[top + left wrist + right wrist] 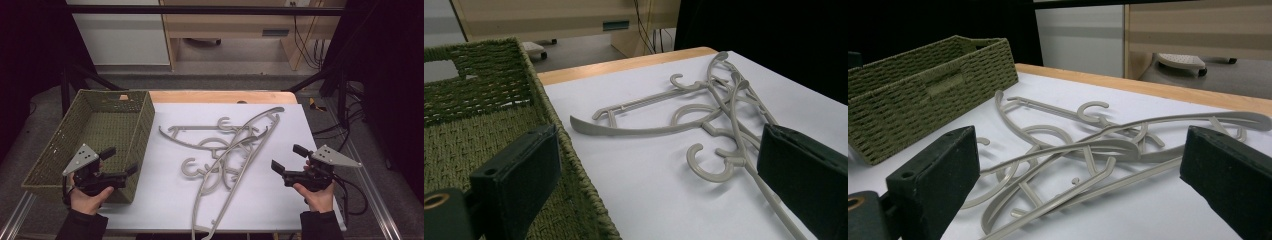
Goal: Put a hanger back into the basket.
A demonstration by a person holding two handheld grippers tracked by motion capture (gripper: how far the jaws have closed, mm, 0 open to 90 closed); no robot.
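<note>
A white-topped desk carries a woven green basket at its left and a tangled pile of grey plastic hangers at its centre, just beside the basket. The left gripper hovers over the basket's near right corner, fingers spread and holding nothing. The right gripper sits right of the hangers, fingers likewise spread.

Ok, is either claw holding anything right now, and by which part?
Nothing is held. Both the left claw and right claw are open and empty; the hangers lie untouched on the table.
</note>
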